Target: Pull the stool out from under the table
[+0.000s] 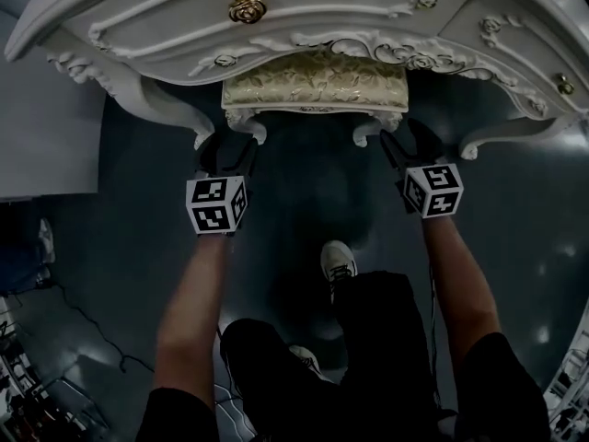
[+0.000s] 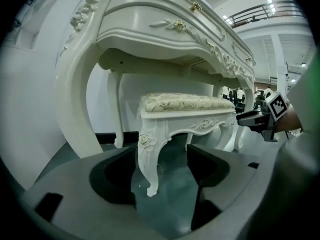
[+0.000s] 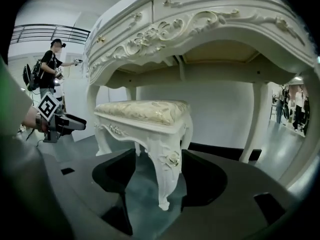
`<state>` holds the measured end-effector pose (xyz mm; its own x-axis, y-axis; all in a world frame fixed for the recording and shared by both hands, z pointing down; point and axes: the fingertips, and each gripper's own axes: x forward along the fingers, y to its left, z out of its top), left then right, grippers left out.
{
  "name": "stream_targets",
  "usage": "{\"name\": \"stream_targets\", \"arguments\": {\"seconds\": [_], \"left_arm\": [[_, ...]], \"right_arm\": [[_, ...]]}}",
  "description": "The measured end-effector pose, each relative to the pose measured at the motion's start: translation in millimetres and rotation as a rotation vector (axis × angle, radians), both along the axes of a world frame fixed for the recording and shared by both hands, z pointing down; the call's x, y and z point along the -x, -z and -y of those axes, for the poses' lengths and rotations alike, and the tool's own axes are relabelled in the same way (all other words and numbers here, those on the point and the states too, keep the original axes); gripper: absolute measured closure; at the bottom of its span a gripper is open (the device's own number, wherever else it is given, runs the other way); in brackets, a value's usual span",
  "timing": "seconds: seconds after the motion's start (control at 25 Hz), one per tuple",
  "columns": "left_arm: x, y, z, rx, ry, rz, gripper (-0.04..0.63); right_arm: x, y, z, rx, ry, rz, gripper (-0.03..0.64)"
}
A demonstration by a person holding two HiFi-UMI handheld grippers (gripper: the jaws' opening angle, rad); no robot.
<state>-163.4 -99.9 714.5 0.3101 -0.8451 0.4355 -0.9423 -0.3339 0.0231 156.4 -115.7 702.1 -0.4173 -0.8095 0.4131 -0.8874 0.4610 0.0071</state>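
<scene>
The stool (image 1: 315, 83) has a cream floral cushion and white carved legs, and it stands under the ornate white table (image 1: 166, 26). Both grippers are held low in front of it. My left gripper (image 1: 227, 147) is open at the stool's front left leg (image 2: 149, 159), which stands between its dark jaws closer to the left one; no pad visibly presses on it. My right gripper (image 1: 408, 141) is open too, with the front right leg (image 3: 167, 176) between its jaws. Each gripper also shows in the other's view: the right gripper (image 2: 257, 119) and the left gripper (image 3: 62, 123).
The table's curved legs (image 2: 75, 109) (image 3: 257, 124) stand outside the stool on both sides. The person's shoe (image 1: 338, 263) and dark trousers are just behind the grippers. A white panel (image 1: 46, 127) is at the left and cables (image 1: 87, 325) lie on the floor. People (image 3: 50, 64) stand far off.
</scene>
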Motion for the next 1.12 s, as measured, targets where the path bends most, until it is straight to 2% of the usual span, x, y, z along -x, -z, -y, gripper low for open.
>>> {"name": "stream_targets", "arguments": {"seconds": [0.2, 0.36, 0.52, 0.72, 0.84, 0.88, 0.96, 1.12], "left_arm": [[4.1, -21.3, 29.9, -0.035, 0.0, 0.046, 0.272], [8.8, -34.0, 48.3, -0.038, -0.001, 0.05, 0.264], [1.6, -46.0, 64.6, -0.041, -0.051, 0.094, 0.264], [-9.6, -55.9, 80.3, -0.028, -0.079, 0.086, 0.264], [-9.7, -63.0, 85.9, -0.002, -0.072, 0.046, 0.265], [-7.7, -64.4, 87.1, 0.005, -0.062, 0.032, 0.269], [-4.0, -65.8, 88.8, 0.002, -0.054, 0.04, 0.328], [-4.0, -66.9, 89.3, -0.016, -0.067, 0.075, 0.337]], "right_arm": [[-7.5, -14.6, 16.8, -0.044, -0.004, -0.002, 0.325], [-8.0, -22.9, 25.2, -0.064, 0.006, 0.0, 0.325], [-4.2, -32.5, 31.1, -0.065, 0.02, -0.008, 0.325], [-1.3, -47.6, 43.0, -0.05, 0.05, 0.004, 0.325], [3.7, -54.8, 47.1, -0.035, 0.064, -0.024, 0.327], [4.7, -55.9, 48.5, -0.032, 0.065, -0.025, 0.327], [4.7, -56.6, 49.5, -0.03, 0.063, -0.02, 0.327], [4.1, -54.8, 48.8, -0.028, 0.044, -0.012, 0.33]]}}
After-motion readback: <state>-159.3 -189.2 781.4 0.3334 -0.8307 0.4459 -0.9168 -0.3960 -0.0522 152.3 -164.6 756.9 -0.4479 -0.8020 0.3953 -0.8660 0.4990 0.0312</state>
